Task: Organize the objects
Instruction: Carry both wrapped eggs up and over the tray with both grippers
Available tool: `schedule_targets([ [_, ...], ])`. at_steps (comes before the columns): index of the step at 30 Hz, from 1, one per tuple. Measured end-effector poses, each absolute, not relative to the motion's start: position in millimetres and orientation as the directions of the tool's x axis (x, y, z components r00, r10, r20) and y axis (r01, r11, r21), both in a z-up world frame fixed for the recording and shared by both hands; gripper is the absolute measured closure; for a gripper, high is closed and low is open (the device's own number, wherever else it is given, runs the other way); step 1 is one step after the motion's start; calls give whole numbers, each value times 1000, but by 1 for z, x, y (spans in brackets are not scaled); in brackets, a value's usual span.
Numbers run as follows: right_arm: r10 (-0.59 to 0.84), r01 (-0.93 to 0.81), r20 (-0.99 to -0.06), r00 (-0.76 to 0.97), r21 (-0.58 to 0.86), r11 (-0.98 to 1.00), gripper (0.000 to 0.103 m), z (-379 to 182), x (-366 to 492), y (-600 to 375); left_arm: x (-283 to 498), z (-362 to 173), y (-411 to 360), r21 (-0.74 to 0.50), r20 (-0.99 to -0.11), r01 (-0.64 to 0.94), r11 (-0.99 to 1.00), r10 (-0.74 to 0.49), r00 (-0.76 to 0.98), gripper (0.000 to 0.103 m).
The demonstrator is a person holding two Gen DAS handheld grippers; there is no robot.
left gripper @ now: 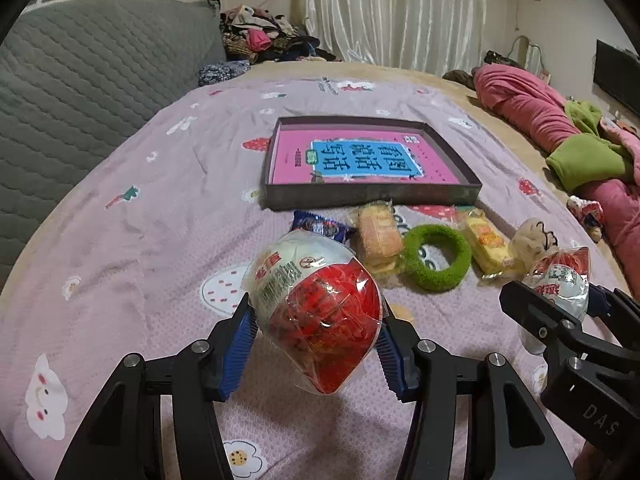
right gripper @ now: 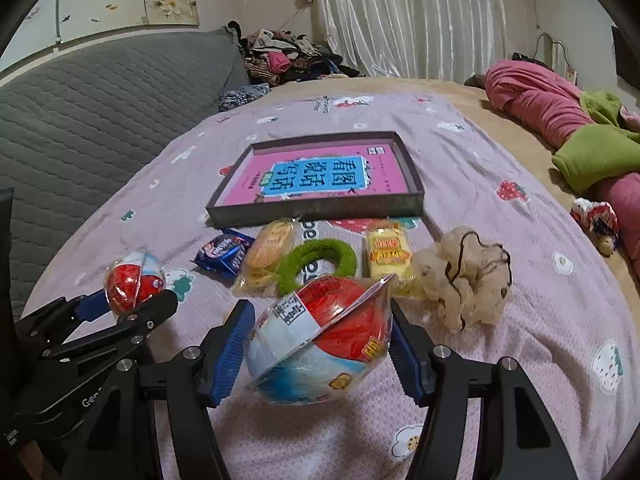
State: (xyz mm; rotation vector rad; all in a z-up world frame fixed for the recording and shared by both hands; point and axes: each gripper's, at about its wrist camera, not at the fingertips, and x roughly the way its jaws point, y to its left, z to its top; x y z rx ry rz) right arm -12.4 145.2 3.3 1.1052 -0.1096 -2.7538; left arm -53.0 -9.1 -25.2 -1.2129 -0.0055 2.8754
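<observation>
Bedroom; lilac bedsheet (left gripper: 140, 184), white curtains (left gripper: 384, 12).

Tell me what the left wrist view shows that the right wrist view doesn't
Only the left wrist view shows the white cloud face print near the left tool. Only the right wrist view shows the whole beige scrunchie unobstructed. Both share the dark tray holding the pink book, the green ring, the blue packet, and each tool gripping a red-and-white capsule.
</observation>
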Motion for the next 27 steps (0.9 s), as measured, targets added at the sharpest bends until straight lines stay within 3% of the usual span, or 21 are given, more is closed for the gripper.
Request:
schedule_targets([
  [27, -184, 182, -541, -821, 58, -982, 38, 110, -100, 166, -161, 71, 15, 37, -644, -55, -998, 18, -765, 48],
])
